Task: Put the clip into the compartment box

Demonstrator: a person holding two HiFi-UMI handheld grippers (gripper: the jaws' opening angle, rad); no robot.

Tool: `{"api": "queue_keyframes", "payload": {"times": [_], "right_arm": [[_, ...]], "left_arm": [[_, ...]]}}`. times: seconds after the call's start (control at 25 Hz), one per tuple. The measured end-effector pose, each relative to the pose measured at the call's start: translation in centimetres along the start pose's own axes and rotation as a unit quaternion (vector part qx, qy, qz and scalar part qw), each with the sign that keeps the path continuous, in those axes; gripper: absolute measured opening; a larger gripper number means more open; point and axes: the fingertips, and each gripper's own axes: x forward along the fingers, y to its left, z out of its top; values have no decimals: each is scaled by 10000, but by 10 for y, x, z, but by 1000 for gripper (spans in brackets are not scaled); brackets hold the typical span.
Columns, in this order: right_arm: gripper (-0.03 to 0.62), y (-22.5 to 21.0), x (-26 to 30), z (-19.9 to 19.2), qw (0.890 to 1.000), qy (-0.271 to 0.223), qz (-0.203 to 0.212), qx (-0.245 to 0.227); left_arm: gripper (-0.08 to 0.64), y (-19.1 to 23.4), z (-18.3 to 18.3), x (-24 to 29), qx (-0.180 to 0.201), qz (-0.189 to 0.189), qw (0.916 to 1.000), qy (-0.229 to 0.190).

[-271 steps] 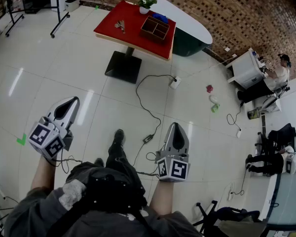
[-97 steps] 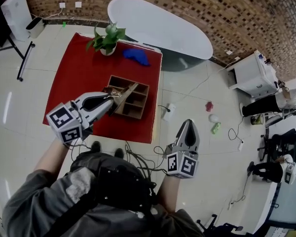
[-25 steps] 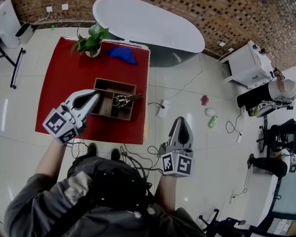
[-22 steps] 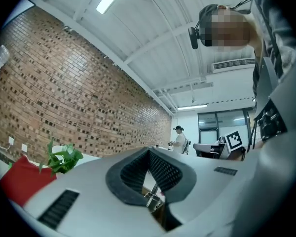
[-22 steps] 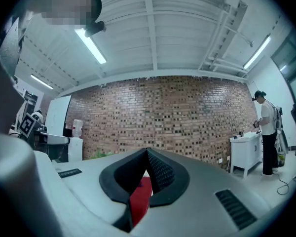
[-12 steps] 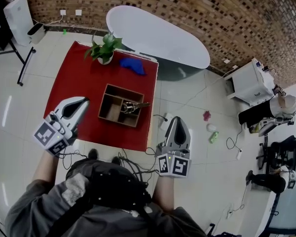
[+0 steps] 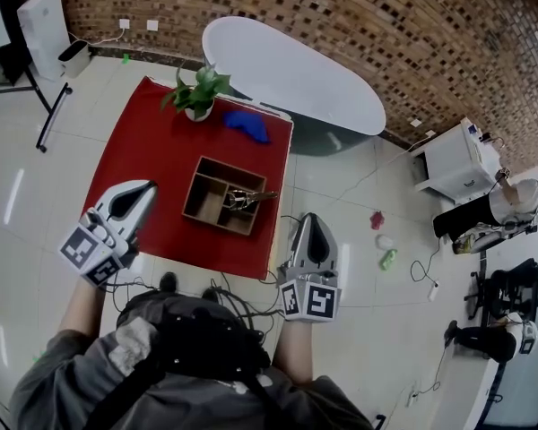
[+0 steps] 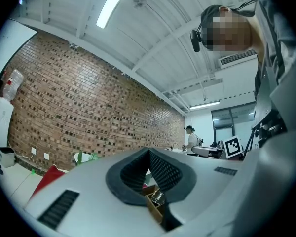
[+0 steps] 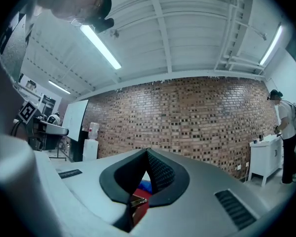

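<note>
The wooden compartment box (image 7: 217, 195) stands on the red table (image 7: 152, 150). The metal clip (image 7: 247, 199) lies in the box's right-hand compartment, one end sticking out over the right rim. My left gripper (image 7: 149, 186) hovers over the table's near left part, left of the box and apart from it, shut and empty. In the left gripper view its jaws (image 8: 149, 152) meet, with the box (image 8: 154, 209) and clip (image 8: 158, 197) showing below them. My right gripper (image 7: 308, 217) hangs off the table's near right corner, over the floor, shut with nothing in it (image 9: 147, 152).
A potted plant (image 7: 197, 92) and a blue cloth (image 7: 247, 125) sit at the table's far side. Behind it stands a white oval table (image 7: 291, 74) against a brick wall. Cables (image 7: 251, 296) trail on the floor by my feet. A white cabinet (image 7: 453, 161) stands at the right.
Both grippers have drawn back from the box toward my body, the left one also sliding leftward. The clip, held over the box a few seconds ago, stays in the compartment.
</note>
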Motion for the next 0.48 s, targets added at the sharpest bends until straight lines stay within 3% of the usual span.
{"api": "queue_keyframes", "payload": {"times": [0.48], "right_arm": [[3,6,10,-11,9999,75,96,29]], "left_arm": [[33,8,0,-1,-32,82,10000,-5]]}}
